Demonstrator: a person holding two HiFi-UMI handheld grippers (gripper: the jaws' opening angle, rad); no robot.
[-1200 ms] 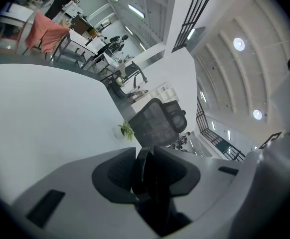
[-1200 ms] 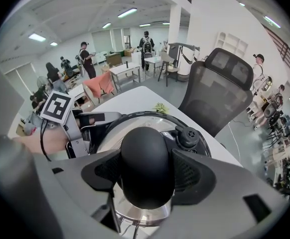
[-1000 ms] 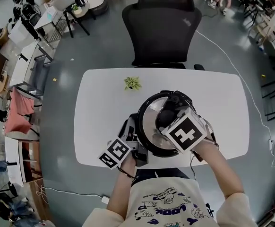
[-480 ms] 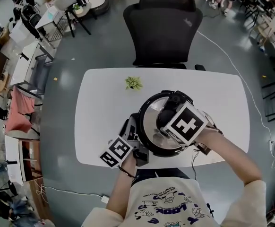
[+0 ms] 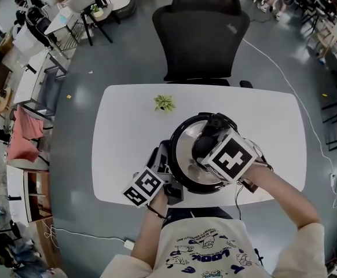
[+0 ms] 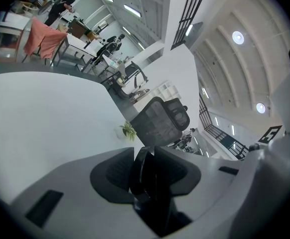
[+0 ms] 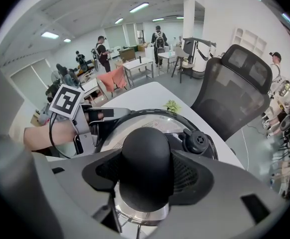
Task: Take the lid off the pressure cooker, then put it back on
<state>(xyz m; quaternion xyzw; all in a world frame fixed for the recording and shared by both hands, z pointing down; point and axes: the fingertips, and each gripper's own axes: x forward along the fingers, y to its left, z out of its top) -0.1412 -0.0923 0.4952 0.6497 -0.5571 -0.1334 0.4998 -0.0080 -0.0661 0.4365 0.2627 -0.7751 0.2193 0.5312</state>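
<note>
A black pressure cooker [image 5: 180, 175] stands near the table's front edge, with its steel lid [image 5: 186, 149] on top. My right gripper [image 7: 146, 176] points steeply down over the lid and is shut on the round black lid knob [image 7: 146, 158]. Its jaws have just closed a little further on the knob. In the head view its marker cube hides the right gripper [image 5: 208, 143] and the knob. A black valve [image 7: 197, 141] sits behind the knob. My left gripper [image 6: 147, 176] is shut on the cooker's black side handle [image 6: 141, 168], at the pot's left in the head view, left gripper [image 5: 164, 162].
The white table [image 5: 128, 126] carries a small green plant [image 5: 164, 102] behind the cooker. A black office chair [image 5: 200, 33] stands at the table's far side. Desks, chairs and people fill the room at the far left.
The right gripper has rolled slightly on the knob and its forearm has swung outward to the right. The lid stays on the pot. The left gripper has not moved.
</note>
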